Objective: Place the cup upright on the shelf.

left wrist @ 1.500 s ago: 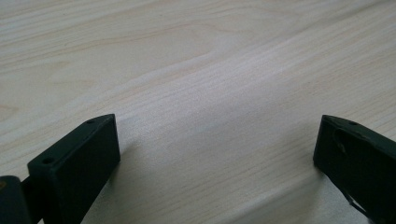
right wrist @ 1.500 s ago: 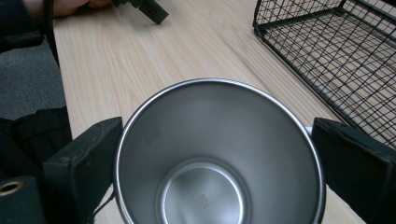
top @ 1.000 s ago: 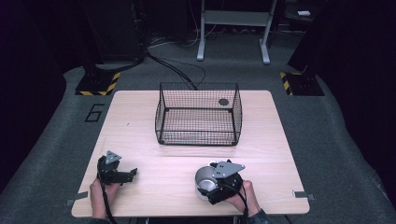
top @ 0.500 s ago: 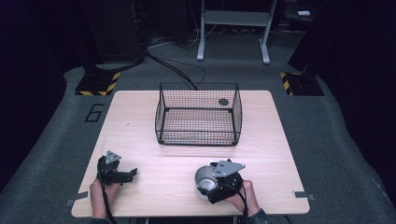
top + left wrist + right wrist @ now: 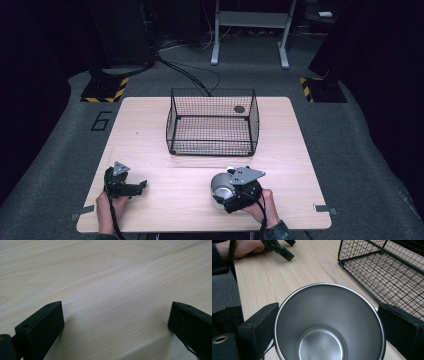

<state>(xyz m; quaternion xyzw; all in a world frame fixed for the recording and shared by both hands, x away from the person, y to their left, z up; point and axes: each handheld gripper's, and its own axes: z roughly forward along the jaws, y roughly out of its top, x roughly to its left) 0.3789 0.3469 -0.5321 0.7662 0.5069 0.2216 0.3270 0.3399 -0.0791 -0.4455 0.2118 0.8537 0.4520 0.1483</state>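
A shiny steel cup [image 5: 220,186] stands upright near the table's front edge, right of centre. My right gripper [image 5: 226,193] is shut on the cup; in the right gripper view its black jaws press the rim from both sides and the empty inside of the cup [image 5: 322,345] faces the camera. My left gripper [image 5: 140,186] rests at the front left of the table, open, with bare wood between its jaws [image 5: 115,322]. The left gripper [image 5: 284,250] and its hand also appear far off in the right gripper view.
A black wire basket [image 5: 212,131] stands at the middle back of the light wooden table [image 5: 165,165], just beyond the cup. A small dark round thing [image 5: 239,109] lies at its far right corner. Dark carpet, cables and stand legs surround the table.
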